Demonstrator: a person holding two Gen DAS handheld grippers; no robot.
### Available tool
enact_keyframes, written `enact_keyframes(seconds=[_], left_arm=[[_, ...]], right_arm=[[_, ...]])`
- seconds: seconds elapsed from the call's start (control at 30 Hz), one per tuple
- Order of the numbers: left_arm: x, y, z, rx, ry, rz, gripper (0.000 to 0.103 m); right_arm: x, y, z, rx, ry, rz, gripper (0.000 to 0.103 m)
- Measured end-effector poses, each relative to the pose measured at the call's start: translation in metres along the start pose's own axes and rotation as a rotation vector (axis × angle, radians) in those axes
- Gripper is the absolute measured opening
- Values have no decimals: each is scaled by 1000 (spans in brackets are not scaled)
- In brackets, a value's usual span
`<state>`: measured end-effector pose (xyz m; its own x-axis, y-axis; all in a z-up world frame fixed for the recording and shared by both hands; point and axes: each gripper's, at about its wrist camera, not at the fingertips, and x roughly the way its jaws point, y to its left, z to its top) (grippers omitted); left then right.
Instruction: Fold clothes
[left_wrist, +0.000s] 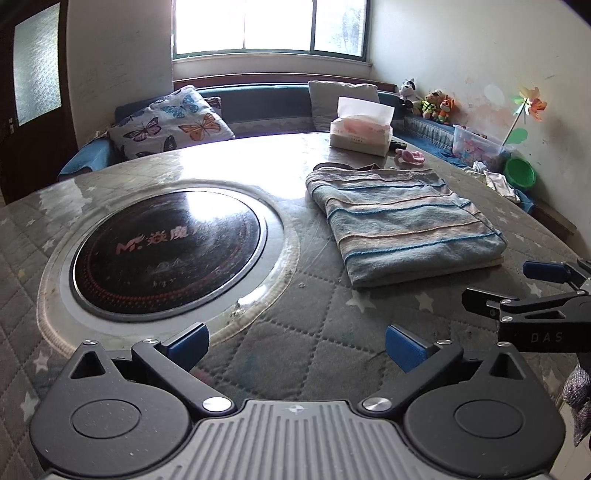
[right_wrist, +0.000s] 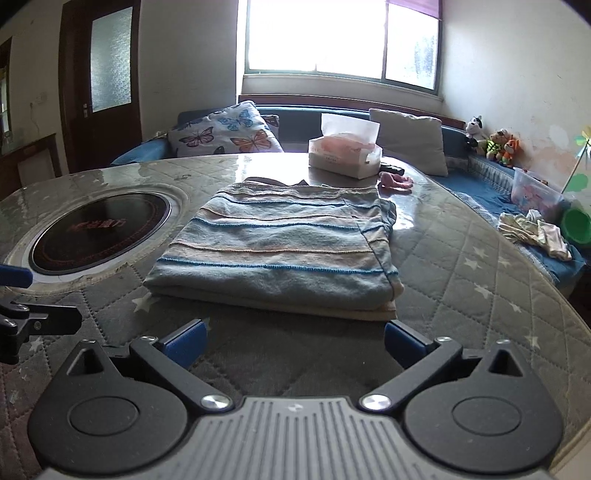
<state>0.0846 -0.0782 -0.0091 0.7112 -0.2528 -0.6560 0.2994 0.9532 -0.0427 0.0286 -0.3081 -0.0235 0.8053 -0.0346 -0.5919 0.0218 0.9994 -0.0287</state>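
**Folded striped garment lay on the tabletop, both claws empty**

A striped garment, pale blue with thin bright-blue and peach lines, lay folded into a thick rectangle on a round tabletop covered in grey quilted fabric with small white stars. In the right wrist view it sat straight ahead of the right claw, just beyond the blue fingertips and not touching them. That claw stood wide open with nothing between its pads.

The left claw was also spread wide and held nothing. It pointed at bare quilted cover between the garment and a round black hotplate set into the tabletop. In the left wrist view the garment lay ahead and to the right, and the right claw's black linkage showed at the right edge.

Behind the garment, near the far rim, stood a tissue box with a white sheet sticking up, and beside it a small pink item. Beyond the tabletop ran a blue bench seat carrying a butterfly-print cushion, a plain pale cushion, and soft toys in the corner under a bright window.
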Motion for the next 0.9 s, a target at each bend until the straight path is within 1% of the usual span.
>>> enact_keyframes(seconds=[0.2, 0.9], left_arm=[[-7, -1, -9, -14, 9, 3, 103], [-22, -8, -25, 1, 16, 4, 103]], right_arm=[[-5, 4, -4, 26, 3, 0, 103], [-21, 15, -15, 74, 12, -1, 103]])
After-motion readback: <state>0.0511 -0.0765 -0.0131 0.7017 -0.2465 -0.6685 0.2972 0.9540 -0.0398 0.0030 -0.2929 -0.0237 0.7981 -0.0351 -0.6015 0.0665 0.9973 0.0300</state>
